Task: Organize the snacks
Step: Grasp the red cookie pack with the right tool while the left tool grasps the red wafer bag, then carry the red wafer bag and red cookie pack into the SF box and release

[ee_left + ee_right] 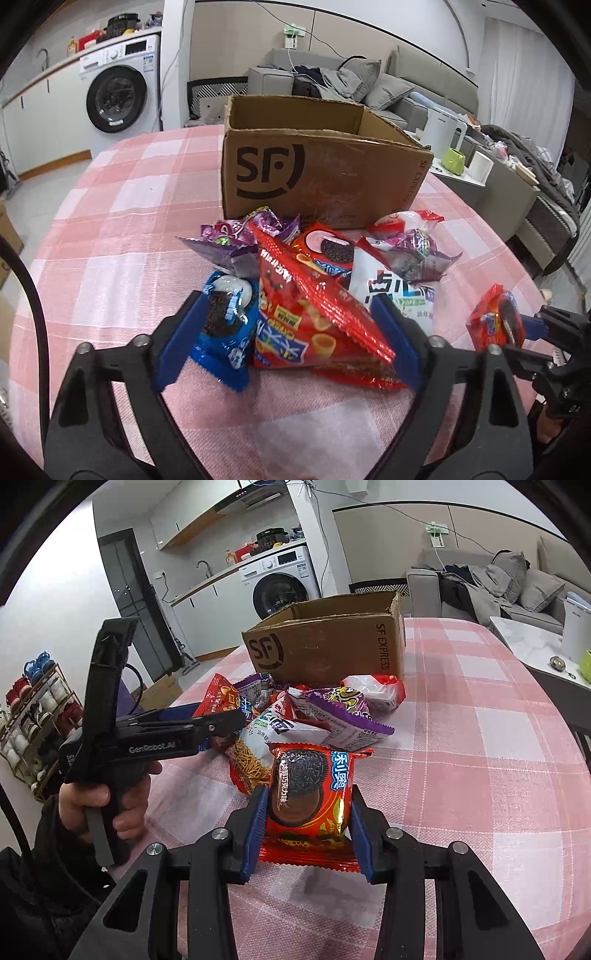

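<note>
Glossy, crinkled foil wrappers on the snack packets [314,295]; matt, scuffed brown cardboard box [321,173]; soft woven checked cloth [122,206] over the worktop; ribbed blue plastic pads [255,834].

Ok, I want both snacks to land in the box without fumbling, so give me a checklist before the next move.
1. Right gripper shut on the red cookie packet: ok.
2. Left gripper gripping something: not ok; the red snack bag and the blue cookie packet both sit between its pads.
3. Cardboard box open on top: ok.
4. Room inside the box: cannot tell.
5. Path from the pile to the box clear: ok.
</note>
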The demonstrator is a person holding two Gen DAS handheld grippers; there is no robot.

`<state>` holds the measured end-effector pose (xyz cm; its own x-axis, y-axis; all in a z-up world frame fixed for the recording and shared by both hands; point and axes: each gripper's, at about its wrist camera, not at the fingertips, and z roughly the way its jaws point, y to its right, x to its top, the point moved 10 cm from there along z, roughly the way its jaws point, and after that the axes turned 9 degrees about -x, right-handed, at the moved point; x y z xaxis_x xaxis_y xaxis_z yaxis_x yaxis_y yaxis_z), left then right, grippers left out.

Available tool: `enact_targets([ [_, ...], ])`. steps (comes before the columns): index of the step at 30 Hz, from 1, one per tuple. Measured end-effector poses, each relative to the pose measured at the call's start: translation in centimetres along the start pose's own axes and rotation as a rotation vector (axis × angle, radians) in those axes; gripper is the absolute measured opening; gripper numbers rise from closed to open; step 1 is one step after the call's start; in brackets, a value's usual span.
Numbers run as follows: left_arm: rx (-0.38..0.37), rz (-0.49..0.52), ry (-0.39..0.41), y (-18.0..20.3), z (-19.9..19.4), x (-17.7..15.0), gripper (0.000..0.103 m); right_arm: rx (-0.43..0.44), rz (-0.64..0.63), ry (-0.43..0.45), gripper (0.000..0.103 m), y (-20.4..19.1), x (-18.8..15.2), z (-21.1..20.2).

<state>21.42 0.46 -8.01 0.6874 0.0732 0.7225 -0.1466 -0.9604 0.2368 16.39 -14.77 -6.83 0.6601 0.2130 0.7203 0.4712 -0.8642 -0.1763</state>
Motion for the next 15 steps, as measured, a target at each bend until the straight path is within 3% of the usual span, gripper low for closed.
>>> enact_targets([
  [3, -0.027, -0.016, -0.007, -0.2, 0.7, 0.0, 0.074, -0.002, -0.003, 0.005, 0.042, -0.1, 0.0, -0.2],
  [7, -0.06, -0.003, -0.019, 0.5, 1.1, -0.2, 0.046, 0.0, -0.003, 0.002, 0.042, -0.2, -0.1, -0.2],
  [10, -0.055, 0.028, -0.018, 1.1, 1.1, -0.5, 0.039, -0.001, -0.001, 0.0, 0.042, -0.2, -0.1, -0.1],
  [15, -0.052, 0.053, 0.001, 1.9, 0.5, -0.7, 0.038, 0.002, 0.0, 0.008, 0.042, -0.2, 0.1, -0.3],
])
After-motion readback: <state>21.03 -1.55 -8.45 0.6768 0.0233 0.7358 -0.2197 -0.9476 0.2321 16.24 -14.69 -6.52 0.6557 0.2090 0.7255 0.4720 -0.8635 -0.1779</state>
